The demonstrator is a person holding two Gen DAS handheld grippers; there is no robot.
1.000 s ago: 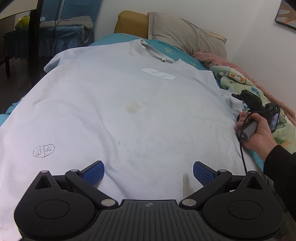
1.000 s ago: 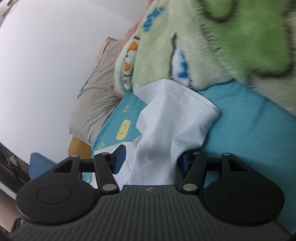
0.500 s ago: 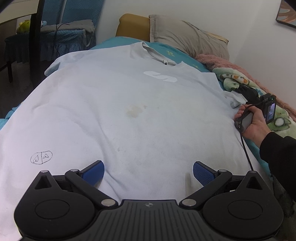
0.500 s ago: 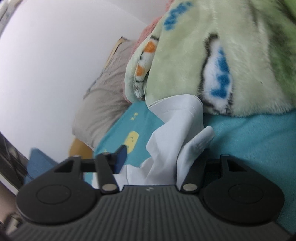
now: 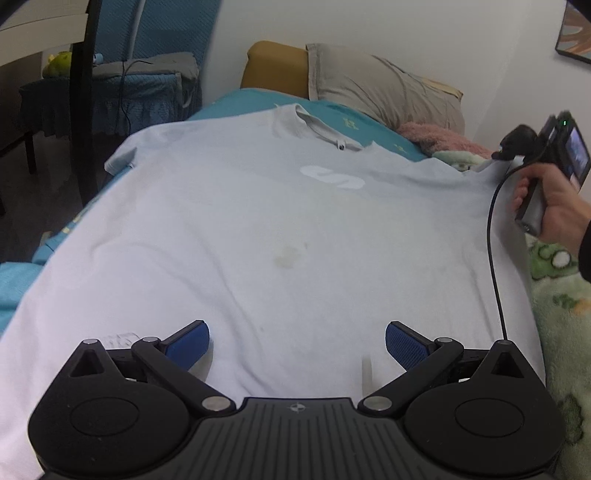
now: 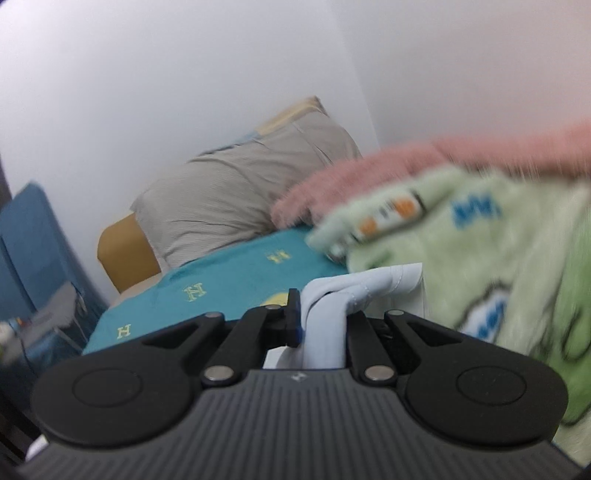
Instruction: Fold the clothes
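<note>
T-shirt (image 5: 258, 221) on teal bed (image 5: 236, 101)

A gray pillow (image 5: 384, 88) leans on the white wall (image 5: 406, 33) at the far end of the bed. A blue sheet (image 6: 207, 288) with yellow letters covers the bed. A green blanket (image 6: 491, 258) with cartoon pictures lies beside a fuzzy pink blanket (image 6: 369, 173).

A large white T-shirt (image 5: 258, 229) lies spread front-up across the bed (image 5: 243, 101), its grey-edged collar toward the pillow. A white logo sits on the chest and a faint yellowish stain marks the middle. One sleeve hangs off the bed's far left edge. The other sleeve (image 6: 332, 306) is bunched and lifted off the bed at the right side, pinched between black fingers.
</note>
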